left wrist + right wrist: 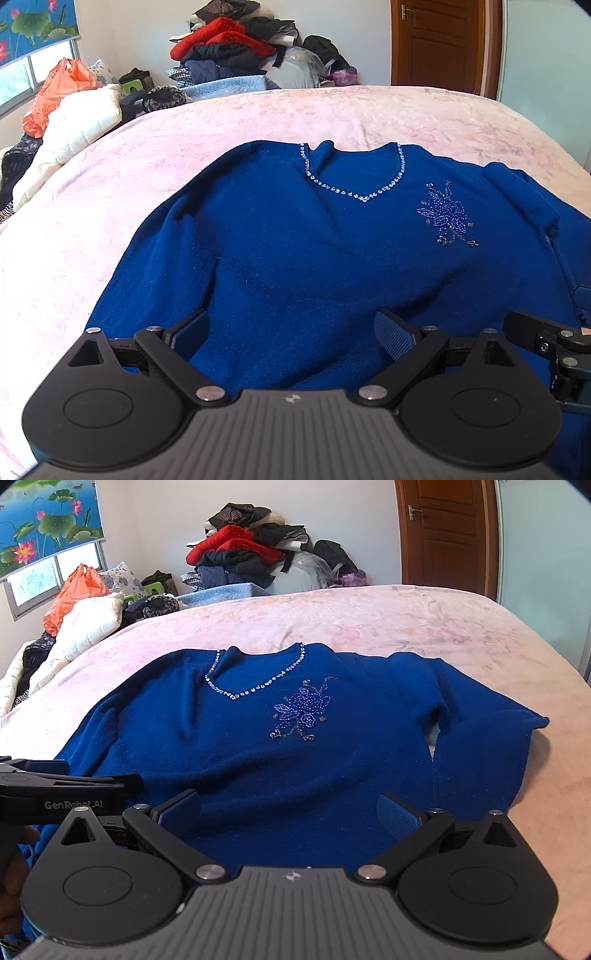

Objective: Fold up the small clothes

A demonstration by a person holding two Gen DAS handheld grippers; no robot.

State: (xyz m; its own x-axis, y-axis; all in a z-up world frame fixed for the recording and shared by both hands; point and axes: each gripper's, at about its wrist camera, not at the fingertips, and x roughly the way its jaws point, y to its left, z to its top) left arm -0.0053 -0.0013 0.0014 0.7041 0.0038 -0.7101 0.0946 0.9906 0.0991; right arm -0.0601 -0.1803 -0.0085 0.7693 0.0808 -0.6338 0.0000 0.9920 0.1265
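Note:
A dark blue sweater (295,236) (258,746) lies front-up on the pink bed cover, neckline away from me, with a rhinestone V-neck trim (354,188) and a beaded flower (301,710) on the chest. Its right sleeve (491,738) is folded back over itself. My left gripper (295,334) hovers open over the lower part of the sweater, nothing between its blue pads. My right gripper (291,814) is likewise open above the lower body of the sweater. Each gripper shows at the edge of the other's view.
The pink bed cover (332,114) stretches far and to both sides. A white quilt (74,129) and an orange bag (55,92) lie at the far left. A heap of clothes (236,48) sits beyond the bed. A wooden door (439,44) stands at the back right.

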